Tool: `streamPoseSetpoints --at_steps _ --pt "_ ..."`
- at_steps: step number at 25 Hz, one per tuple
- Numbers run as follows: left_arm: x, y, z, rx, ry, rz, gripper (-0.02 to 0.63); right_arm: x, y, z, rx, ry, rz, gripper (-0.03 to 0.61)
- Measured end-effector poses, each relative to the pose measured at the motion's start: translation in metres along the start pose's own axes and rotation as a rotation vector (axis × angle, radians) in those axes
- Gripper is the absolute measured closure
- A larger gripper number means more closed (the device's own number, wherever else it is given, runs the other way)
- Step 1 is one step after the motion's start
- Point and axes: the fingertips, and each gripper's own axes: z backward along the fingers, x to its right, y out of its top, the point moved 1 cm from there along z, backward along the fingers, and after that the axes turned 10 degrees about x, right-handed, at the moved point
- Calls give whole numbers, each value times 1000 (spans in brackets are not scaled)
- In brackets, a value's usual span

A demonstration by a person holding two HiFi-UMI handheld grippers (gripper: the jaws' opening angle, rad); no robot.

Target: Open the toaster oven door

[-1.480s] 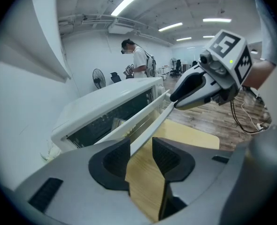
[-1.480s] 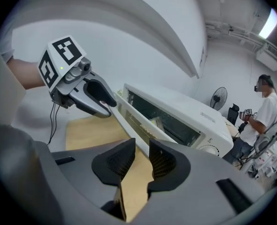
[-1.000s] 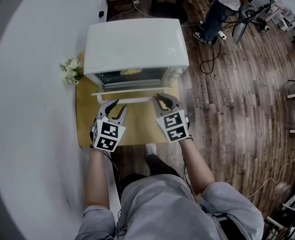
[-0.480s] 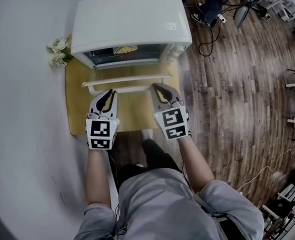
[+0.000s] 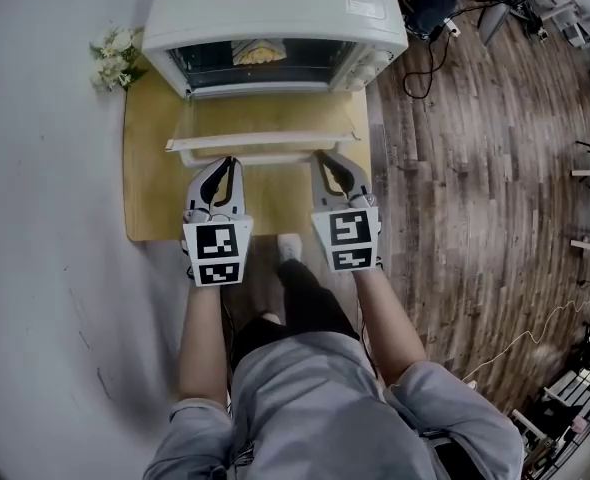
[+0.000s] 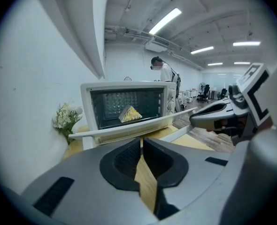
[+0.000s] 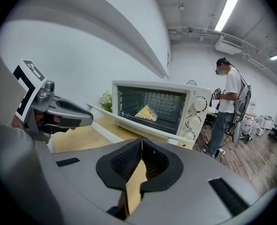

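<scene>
**Q:** What is sitting at the far left?

**A:** A small bunch of white flowers [image 5: 113,56] is leaning against a plain white wall. It is standing at the back corner of a flat, pale wooden board [image 5: 147,203] with square edges.

**Q:** And the left gripper?

**A:** The left gripper [image 5: 229,162] is reaching over the board. It has a smooth grey shell with black ribbed pads. Its jaws have just been closing, and the tips are now pressing together with nothing between them. A cube with black and white square markers is riding on its back.

**Q:** Where is the toaster oven?

**A:** The toaster oven [image 5: 275,3] is standing at the far end of the board. It is a boxy white metal case with rounded corners. Its door [image 5: 265,123] is hanging open, lowered towards the person until it is lying roughly level. The glass pane is letting the wood show through. A long, slim white bar handle [image 5: 260,144] is running along the door's near edge, just beyond both grippers' tips. Inside, a yellow triangular wedge of food [image 5: 258,50] is resting in the dark cavity. Round white knobs [image 7: 195,108] are lining the oven's right side.

**Q:** What about the right gripper?

**A:** The right gripper [image 5: 326,158] is matching the left in shape, with the same ribbed pads. Its jaws are also pressing together on nothing, and it is pointing at the handle's right end.

**Q:** And further right?

**A:** A floor of dark wooden planks [image 5: 475,168] is spreading out, with black cables trailing across it. A person [image 7: 225,107] is standing beyond the oven.
</scene>
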Motion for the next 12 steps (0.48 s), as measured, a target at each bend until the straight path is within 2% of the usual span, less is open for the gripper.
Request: streamPoseSetpoints --at_steps 12 --pt "8 -43 8 12 126 51 597 -14 -41 8 37 -37 -8 575"
